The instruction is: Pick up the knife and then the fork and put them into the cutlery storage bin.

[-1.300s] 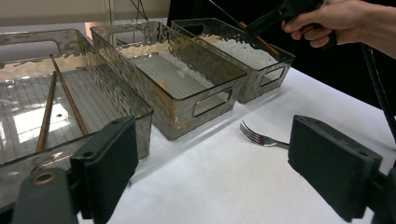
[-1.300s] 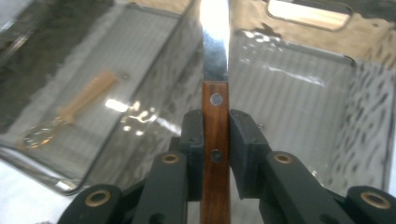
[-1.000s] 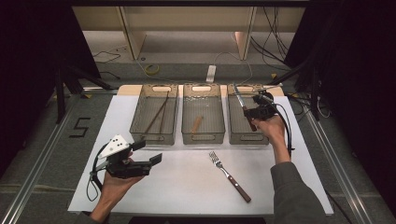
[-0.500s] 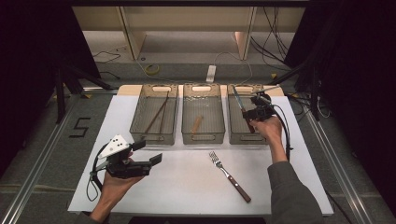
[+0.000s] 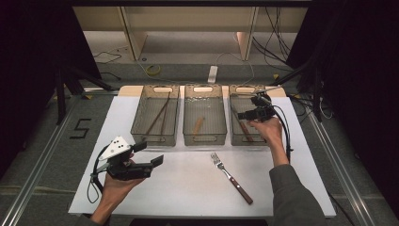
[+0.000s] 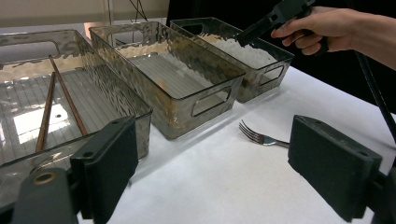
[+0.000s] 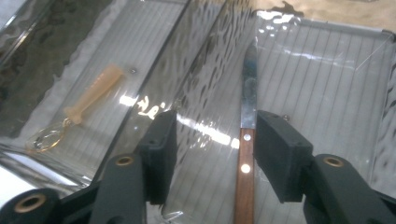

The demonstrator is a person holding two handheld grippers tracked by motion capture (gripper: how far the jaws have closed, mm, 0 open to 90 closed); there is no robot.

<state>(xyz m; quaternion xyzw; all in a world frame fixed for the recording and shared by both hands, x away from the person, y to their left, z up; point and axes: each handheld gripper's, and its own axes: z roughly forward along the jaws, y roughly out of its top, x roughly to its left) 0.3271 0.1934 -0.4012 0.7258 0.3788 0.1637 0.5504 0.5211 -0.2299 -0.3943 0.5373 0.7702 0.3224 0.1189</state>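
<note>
So, starting on the left: my left gripper (image 5: 148, 162) sits low over the white table (image 5: 188, 188), jaws wide apart with nothing between them, well clear of the bins. Looking along it, I get the whole row of three clear bins ahead. The left bin (image 5: 141, 127) has a pair of brown chopsticks (image 5: 157, 116) lying lengthwise in it. The middle bin (image 5: 203, 137) holds a small pale-handled utensil (image 7: 93, 95), with what looks like a wire loop at one end, hard to tell. In front of the middle and right bins, out on the table, a fork (image 5: 230, 177) with a wooden handle lies at an angle, tines pointing toward the bins.

Over on the right, my right gripper (image 5: 244, 114) hovers above the right bin (image 5: 235, 136). Its jaws have just been opening, and the knife (image 7: 246, 140) now lies in that bin right along the wall shared with the middle one, blade pointing away from me, wooden handle with two rivets toward me. From the right gripper view the handle sits between the two pads, near the right-hand one, but I don't see them pressing on it, so it's let go.
</note>
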